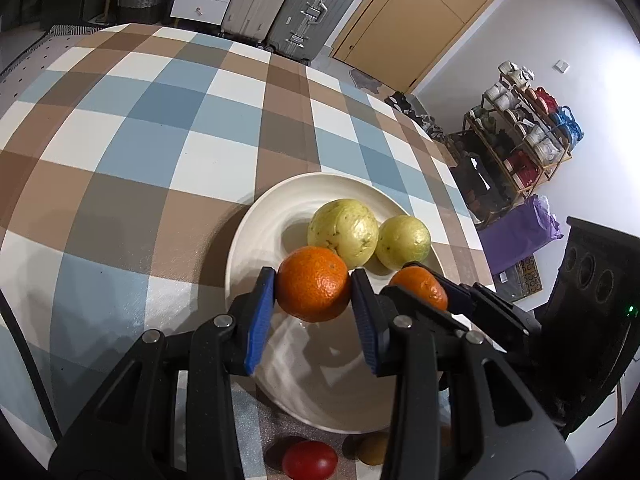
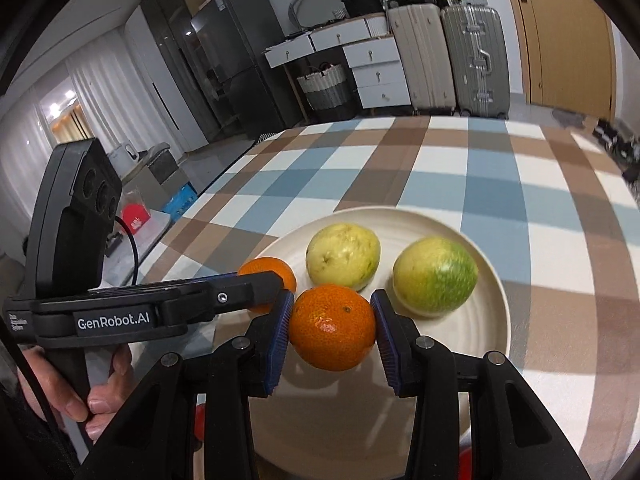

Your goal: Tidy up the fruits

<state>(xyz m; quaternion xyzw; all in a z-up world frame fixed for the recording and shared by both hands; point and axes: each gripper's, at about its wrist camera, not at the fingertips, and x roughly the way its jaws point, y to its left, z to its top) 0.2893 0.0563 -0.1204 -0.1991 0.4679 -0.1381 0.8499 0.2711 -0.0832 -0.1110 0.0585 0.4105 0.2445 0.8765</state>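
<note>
The left gripper [image 1: 313, 294] pinches an orange [image 1: 313, 283] between its blue pads [image 1: 260, 316], jaws narrowed onto the fruit's sides, holding it over the near half of the white plate [image 1: 256, 236]. The right gripper [image 2: 333, 326] does the same with a second orange [image 2: 333, 327], its pads [image 2: 280, 336] pressed against both sides, also above the plate.

Just beyond each gripper two yellow-green guavas lie on the plate: the larger guava [image 1: 343, 232] sits straight ahead of the left gripper, the smaller guava [image 1: 403, 242] ahead and to its right. From the right wrist, the smaller guava [image 2: 436, 276] shows a green patch that the left view hides.

The left wrist view alone shows a red fruit [image 1: 310, 460] and a brownish fruit [image 1: 372, 449] on the checked counter [image 1: 120, 152] below the gripper, close to the plate's near rim. The right wrist view alone shows a hand [image 2: 100, 396] wrapped around the left gripper's handle, and its cable [image 2: 134, 248]. Each view catches the other gripper beside it with its orange, the two close together
</note>
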